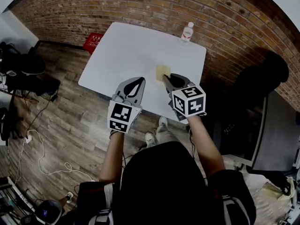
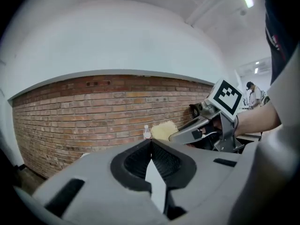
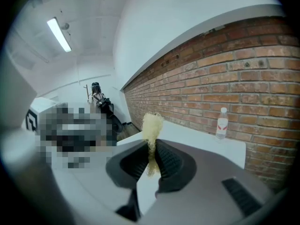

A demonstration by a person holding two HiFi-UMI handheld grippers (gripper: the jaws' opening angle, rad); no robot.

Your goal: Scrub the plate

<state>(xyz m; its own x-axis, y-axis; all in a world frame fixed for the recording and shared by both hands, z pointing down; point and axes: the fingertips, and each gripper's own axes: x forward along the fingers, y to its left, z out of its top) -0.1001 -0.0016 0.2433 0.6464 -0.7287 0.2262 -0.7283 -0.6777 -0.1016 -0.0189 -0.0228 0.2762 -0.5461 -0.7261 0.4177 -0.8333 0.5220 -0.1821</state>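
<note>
My right gripper [image 1: 167, 77] is shut on a yellow scrubbing sponge [image 1: 161, 72], held above the near part of the white table [image 1: 131, 50]. In the right gripper view the sponge [image 3: 151, 124] sticks up from between the closed pads of the right gripper [image 3: 152, 148]. To its left, my left gripper [image 1: 139, 80] is shut with nothing between its pads. In the left gripper view its jaws [image 2: 151, 143] meet tip to tip, and the sponge [image 2: 163, 130] shows just beyond them in the right gripper [image 2: 177, 136]. No plate shows in any view.
A small plastic bottle [image 1: 187, 32] with a red label stands at the table's far right edge, against the brick wall [image 1: 220, 13]. A red crate [image 1: 93, 42] sits on the wooden floor left of the table. Cables and equipment lie at the far left.
</note>
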